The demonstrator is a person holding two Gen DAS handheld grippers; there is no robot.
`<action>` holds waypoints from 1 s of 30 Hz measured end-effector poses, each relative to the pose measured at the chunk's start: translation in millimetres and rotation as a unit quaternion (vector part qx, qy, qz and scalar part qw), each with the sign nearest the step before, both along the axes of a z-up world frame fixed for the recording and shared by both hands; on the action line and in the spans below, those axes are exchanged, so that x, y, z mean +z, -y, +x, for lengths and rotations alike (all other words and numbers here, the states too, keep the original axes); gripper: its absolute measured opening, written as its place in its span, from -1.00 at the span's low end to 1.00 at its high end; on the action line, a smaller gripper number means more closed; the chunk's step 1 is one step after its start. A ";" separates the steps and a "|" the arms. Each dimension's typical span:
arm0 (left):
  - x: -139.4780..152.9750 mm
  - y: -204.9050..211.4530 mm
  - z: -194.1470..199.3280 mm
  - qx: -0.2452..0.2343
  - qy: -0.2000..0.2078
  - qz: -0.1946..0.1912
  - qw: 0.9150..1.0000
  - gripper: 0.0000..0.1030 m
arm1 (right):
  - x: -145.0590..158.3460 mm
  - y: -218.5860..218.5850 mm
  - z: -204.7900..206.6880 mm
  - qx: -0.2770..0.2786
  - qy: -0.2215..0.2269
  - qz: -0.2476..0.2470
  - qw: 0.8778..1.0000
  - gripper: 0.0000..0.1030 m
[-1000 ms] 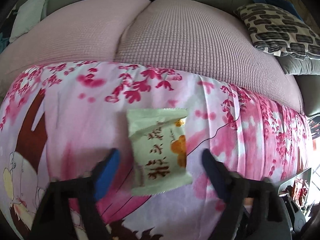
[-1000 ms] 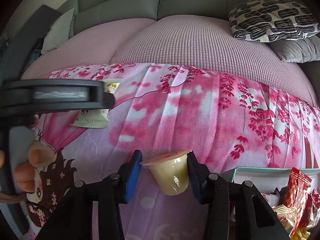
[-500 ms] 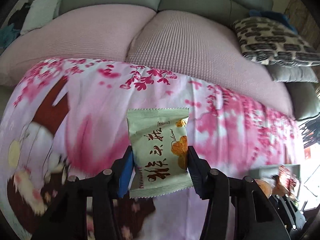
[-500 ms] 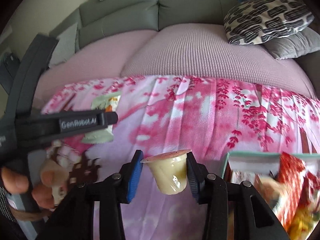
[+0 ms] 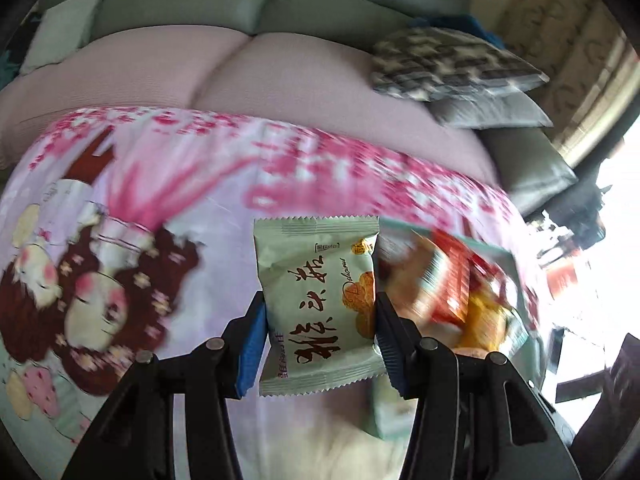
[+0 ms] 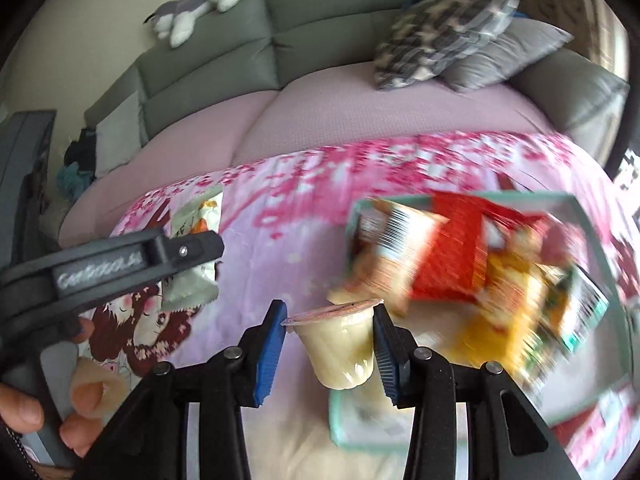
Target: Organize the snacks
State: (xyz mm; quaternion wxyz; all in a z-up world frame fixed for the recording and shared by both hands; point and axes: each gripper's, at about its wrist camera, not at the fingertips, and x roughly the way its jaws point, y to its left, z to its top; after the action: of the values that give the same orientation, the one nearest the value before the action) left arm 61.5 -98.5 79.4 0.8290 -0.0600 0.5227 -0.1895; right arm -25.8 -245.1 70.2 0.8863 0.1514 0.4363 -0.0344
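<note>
My left gripper (image 5: 318, 330) is shut on a pale green snack packet (image 5: 320, 304) with brown lettering, held upright above the pink floral cloth (image 5: 192, 184). To its right sits a teal-rimmed box (image 5: 486, 246) full of snack packets. In the right wrist view my right gripper (image 6: 330, 346) is shut on a small jelly cup (image 6: 340, 348) with a pink lid, held just in front of the same teal box (image 6: 582, 216). The left gripper's body shows at the left there, with the green packet (image 6: 196, 288) in it and a person's hand (image 6: 24, 412) on its handle.
The cloth covers a table in front of a grey sofa (image 6: 224, 64) with pink seat covers (image 5: 280, 80). A patterned cushion (image 6: 444, 36) and a grey cushion (image 6: 504, 58) lie at the right, a plush toy (image 6: 196, 8) on the sofa back.
The left gripper closed on the green packet and lifted it, moving right toward the box. The right gripper carried the jelly cup up and right, so the box now fills more of its view.
</note>
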 end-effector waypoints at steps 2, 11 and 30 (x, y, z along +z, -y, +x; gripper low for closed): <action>-1.9 15.0 -14.6 -0.021 0.001 0.000 1.000 0.03 | 2.2 14.0 -14.6 -0.018 -0.001 -0.002 1.000 -0.13; -14.1 71.7 -58.4 -0.100 -0.006 0.009 0.995 0.03 | -8.8 83.3 -62.7 -0.117 -0.009 0.000 0.993 -0.13; -18.8 93.3 -73.9 -0.132 0.009 0.015 0.991 0.52 | -40.4 116.7 -75.3 -0.158 -0.038 -0.003 0.987 0.10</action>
State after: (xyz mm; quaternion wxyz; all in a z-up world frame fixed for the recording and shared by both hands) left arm -12.4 -191.8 60.5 0.8023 0.0237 0.5214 -0.2898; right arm -101.1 -361.8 29.8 0.8530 0.2147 0.4399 -0.1810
